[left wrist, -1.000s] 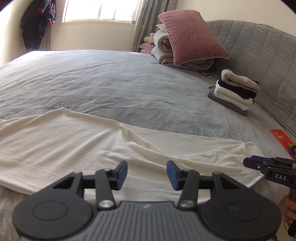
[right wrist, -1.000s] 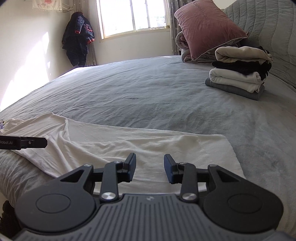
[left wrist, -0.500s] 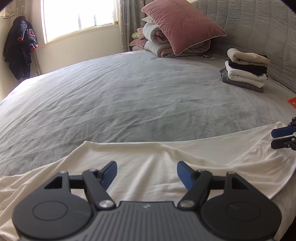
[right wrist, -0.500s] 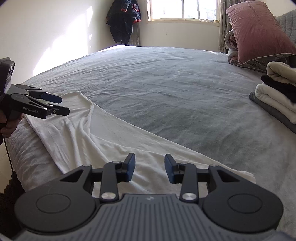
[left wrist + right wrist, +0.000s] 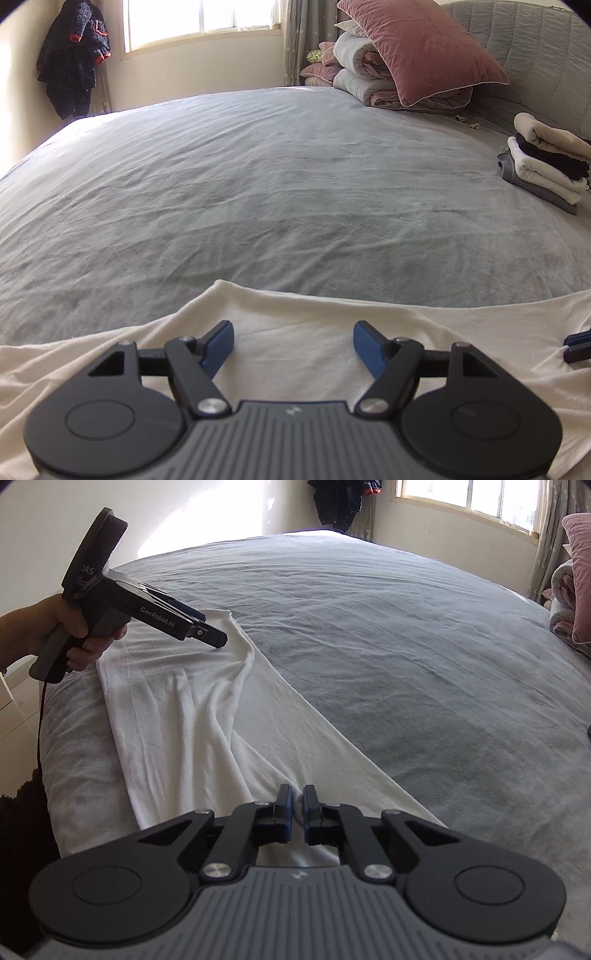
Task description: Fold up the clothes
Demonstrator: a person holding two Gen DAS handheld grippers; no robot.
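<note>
A long cream-white cotton garment point(image 5: 192, 716) lies flat along the near edge of the grey-sheeted bed point(image 5: 277, 177). The right tongs point(image 5: 294, 805) have just closed and now pinch a raised fold of that garment at its near end. The left tongs point(image 5: 293, 341), gripped by a person's hand point(image 5: 79, 627), stand wide above the garment's far end, nothing between them. A stack of folded clothes point(image 5: 546, 166) sits farther up the bed, near the pink velvet pillow point(image 5: 417, 51).

Left wrist view: low over near bed point(image 5: 295, 177) edge, facing far across toward window point(image 5: 199, 18), pillows at far right. Right wrist view: equally low, angled leftward along near edge. Both share cream garment point(image 5: 303, 325) and grey bed.
</note>
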